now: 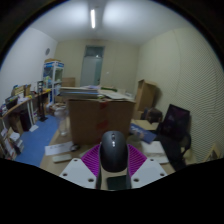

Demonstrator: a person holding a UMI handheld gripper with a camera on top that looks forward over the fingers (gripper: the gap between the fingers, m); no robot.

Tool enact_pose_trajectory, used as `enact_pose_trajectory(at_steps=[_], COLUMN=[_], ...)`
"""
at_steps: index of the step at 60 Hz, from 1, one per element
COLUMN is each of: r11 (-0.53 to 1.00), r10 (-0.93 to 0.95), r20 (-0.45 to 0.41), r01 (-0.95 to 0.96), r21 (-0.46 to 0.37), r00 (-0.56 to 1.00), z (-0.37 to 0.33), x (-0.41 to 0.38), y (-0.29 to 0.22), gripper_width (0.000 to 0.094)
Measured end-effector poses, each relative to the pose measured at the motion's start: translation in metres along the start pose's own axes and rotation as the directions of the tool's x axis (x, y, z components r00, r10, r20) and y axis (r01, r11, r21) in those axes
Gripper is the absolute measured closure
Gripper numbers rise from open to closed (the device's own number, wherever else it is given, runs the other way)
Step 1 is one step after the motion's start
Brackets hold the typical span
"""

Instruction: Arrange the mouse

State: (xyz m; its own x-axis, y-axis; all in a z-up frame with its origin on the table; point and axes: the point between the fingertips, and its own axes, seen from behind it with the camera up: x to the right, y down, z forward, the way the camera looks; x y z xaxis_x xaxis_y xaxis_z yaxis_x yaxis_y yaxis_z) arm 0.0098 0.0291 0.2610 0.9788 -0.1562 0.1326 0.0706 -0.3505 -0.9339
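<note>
A dark grey computer mouse [113,151] sits upright between my two fingers, its nose pointing away from me. The purple pads [92,156] press on both of its sides, so my gripper [113,160] is shut on the mouse and holds it in the air, well above the floor and furniture. The mouse's rear end is hidden behind the white gripper body.
A large cardboard box [100,118] stands just beyond the mouse. A black office chair [175,128] is to the right, shelves and a desk with clutter [30,105] to the left, a door [93,68] at the far wall.
</note>
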Motion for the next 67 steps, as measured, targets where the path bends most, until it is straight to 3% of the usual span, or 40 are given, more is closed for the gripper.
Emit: enact_pose_trajectory(at_steps=[6, 11, 16, 23, 32, 42, 49, 50, 53, 67], r11=[1.0, 0.996, 0.978, 0.946, 0.915, 0.921, 0.886, 0.883, 0.886, 0.902], r10=[0.026, 0.016, -0.028, 0.052, 0.067, 0.082, 0.069, 0.069, 0.066, 0.099], r20=[-0.039, -0.028, 0.022, 0.12, 0.162, 0.182, 0.167, 0.164, 0.159, 0.043], r01=[-0.026, -0.019, 0.032, -0.01, 0.004, -0.004, 0.016, 0.016, 0.015, -0.071], r21=[-0.008, -0.09, -0.205, -0.324, -0.404, -0.391, -0.464, -0.47, -0.464, -0.427], r00=[0.999, 0.999, 0.999, 0.991, 0.985, 0.98, 0.984, 0.984, 0.985, 0.994], z=[0.003, 0.02, 0.039, 0.055, 0.064, 0.066, 0.054, 0.052, 0.042, -0.05], x=[0.074, 0.108, 0.122, 0.106, 0.103, 0.1, 0.099, 0.099, 0.096, 0.091], y=[0.017, 0.071, 0.142, 0.22, 0.281, 0.281, 0.287, 0.287, 0.28, 0.243], gripper_width=[0.0596, 0.0587, 0.0587, 0.0576, 0.0531, 0.0416, 0.0041, 0.0092, 0.0121, 0.0099])
